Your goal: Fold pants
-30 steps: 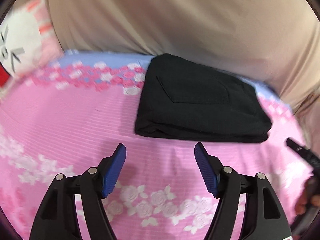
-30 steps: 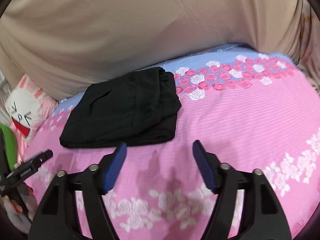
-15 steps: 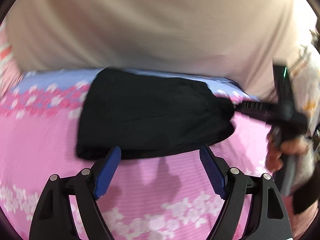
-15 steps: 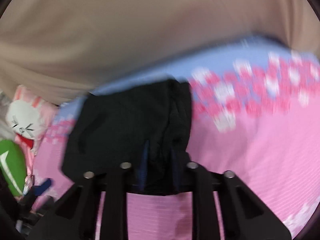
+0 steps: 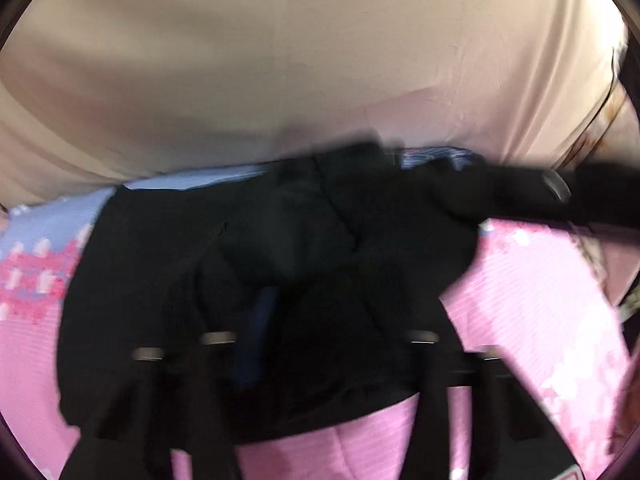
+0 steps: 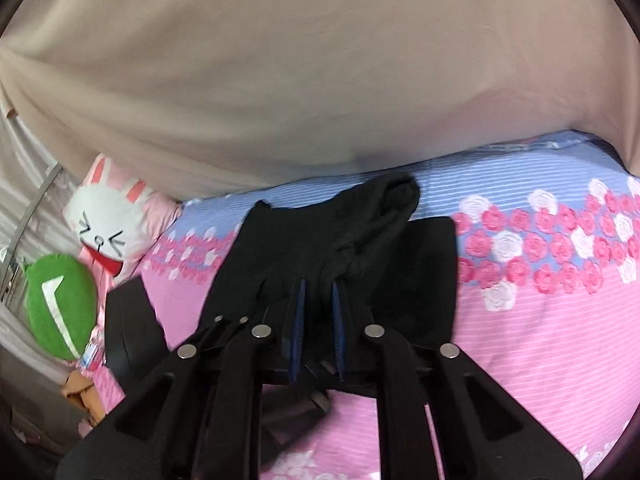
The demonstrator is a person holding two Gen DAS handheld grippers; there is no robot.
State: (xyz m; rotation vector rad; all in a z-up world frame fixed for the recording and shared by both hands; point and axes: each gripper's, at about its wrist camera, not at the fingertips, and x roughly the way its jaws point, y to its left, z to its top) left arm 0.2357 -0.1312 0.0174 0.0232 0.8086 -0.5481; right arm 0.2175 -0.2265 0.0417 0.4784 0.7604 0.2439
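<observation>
The black pants [image 5: 280, 248] lie folded on the pink floral bedsheet [image 5: 540, 320], bunched and partly raised. In the blurred left wrist view my left gripper [image 5: 324, 300] is over their near edge with its jaws closing. Cloth fills the space between them and one blue pad [image 5: 256, 328] shows. Blur hides whether the pads press. In the right wrist view my right gripper [image 6: 318, 284] pinches a gathered ridge of the pants [image 6: 400, 264] between its blue pads, which stand close together and are easing apart slightly. That edge is held above the bedsheet [image 6: 520, 360].
A beige cloth wall [image 6: 320, 80] rises right behind the bed. At the left edge of the bed sit a white bunny pillow [image 6: 104, 220] and a green cushion [image 6: 60, 304]. The bedsheet stretches away to the right of the pants.
Both grippers stood open in front of the flat folded pants. The right one moved in, shut on the pants' edge and lifted it. The left one moved in over the pants and its jaws narrowed.
</observation>
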